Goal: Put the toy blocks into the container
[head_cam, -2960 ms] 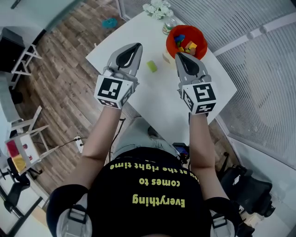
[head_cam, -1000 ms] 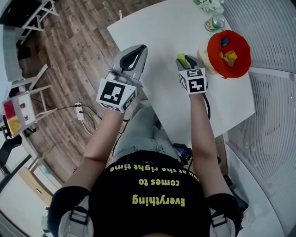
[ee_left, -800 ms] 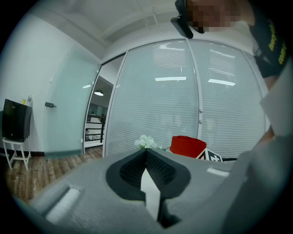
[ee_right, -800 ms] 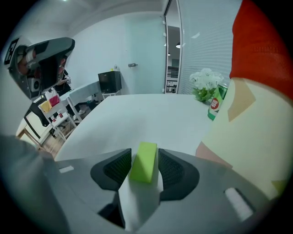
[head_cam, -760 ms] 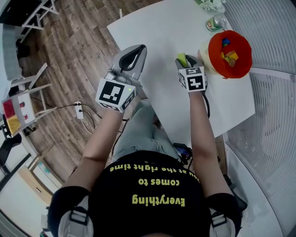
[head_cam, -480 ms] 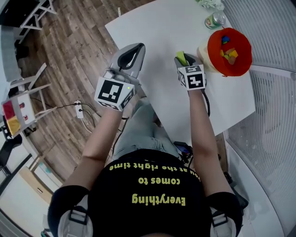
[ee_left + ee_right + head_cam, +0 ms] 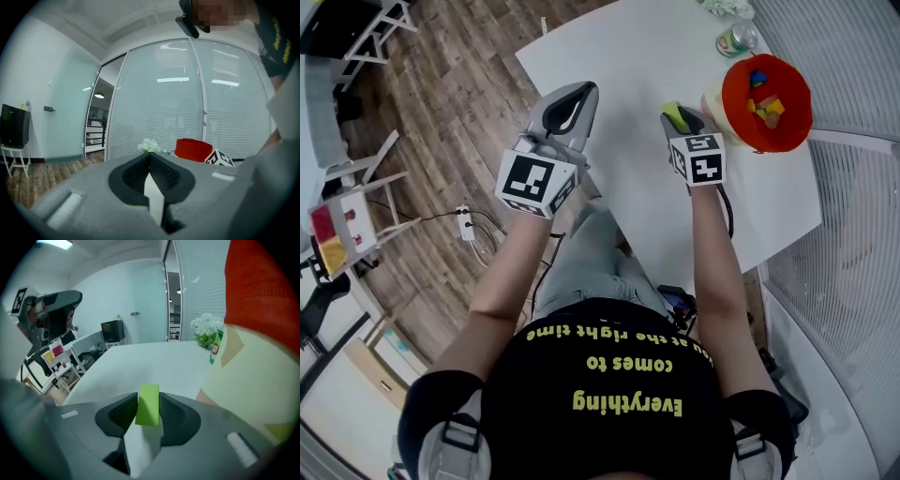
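A lime green block [image 7: 149, 405] stands between the pads of my right gripper [image 7: 149, 399]. The jaws have just been closing and now press on its sides. In the head view that gripper [image 7: 681, 118] holds the green block [image 7: 673, 111] over the white table [image 7: 628, 56], just left of the red container [image 7: 732, 94]. Several coloured blocks [image 7: 763, 103] lie inside the container. My left gripper [image 7: 579, 92] hangs at the table's left edge, shut and holding nothing. From the left gripper view, the left gripper [image 7: 150, 157] points level toward the red container [image 7: 192, 149].
A cream cylinder [image 7: 711, 101] stands against the container's left side and fills the right of the right gripper view as a cream wall [image 7: 255, 376]. A can [image 7: 736, 39] and white flowers [image 7: 724, 7] sit at the table's far end. Wooden floor [image 7: 441, 112] lies to the left.
Three seconds ago the green block lay loose on the table between the grippers; now the right gripper's jaws are on it. The left gripper has stayed where it was.
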`<state>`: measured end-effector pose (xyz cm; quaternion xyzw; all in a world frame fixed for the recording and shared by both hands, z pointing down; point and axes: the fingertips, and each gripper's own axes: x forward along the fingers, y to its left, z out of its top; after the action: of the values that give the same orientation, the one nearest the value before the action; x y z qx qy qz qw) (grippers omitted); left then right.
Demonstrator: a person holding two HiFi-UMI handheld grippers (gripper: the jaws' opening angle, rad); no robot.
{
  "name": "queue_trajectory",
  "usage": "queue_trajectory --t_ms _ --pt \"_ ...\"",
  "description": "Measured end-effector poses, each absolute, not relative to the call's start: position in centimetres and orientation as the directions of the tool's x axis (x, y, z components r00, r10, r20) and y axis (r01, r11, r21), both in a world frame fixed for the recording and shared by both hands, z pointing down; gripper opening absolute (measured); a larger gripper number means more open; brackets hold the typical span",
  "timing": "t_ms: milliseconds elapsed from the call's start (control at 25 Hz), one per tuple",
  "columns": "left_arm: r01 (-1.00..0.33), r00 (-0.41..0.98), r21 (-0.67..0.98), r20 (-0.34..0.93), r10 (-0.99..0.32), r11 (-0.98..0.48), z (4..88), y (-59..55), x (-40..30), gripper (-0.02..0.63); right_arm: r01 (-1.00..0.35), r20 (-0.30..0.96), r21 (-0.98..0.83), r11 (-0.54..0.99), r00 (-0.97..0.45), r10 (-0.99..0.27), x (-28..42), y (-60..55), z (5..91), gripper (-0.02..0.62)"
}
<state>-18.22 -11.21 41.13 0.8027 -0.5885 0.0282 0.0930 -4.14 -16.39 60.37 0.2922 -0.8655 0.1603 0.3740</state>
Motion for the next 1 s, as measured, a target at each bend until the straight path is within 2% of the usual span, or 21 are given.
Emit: queue_trajectory --t_ms 480,1000 --pt "-0.937 0.347 0.084 0.110 -0.931 -0.339 37.8 -12.2 -17.0 0.000 -0.618 0.565 -0.076 0.783 -0.673 -0.477 -4.6 -16.0 51.7 0.150" --pt "-0.891 0.454 0.047 0.066 -0.889 -0.451 34.6 -13.5 -12.3 0.000 -0.664 0.385 -0.044 0.746 -0.701 -0.601 -1.7 -16.2 41.8 0.150"
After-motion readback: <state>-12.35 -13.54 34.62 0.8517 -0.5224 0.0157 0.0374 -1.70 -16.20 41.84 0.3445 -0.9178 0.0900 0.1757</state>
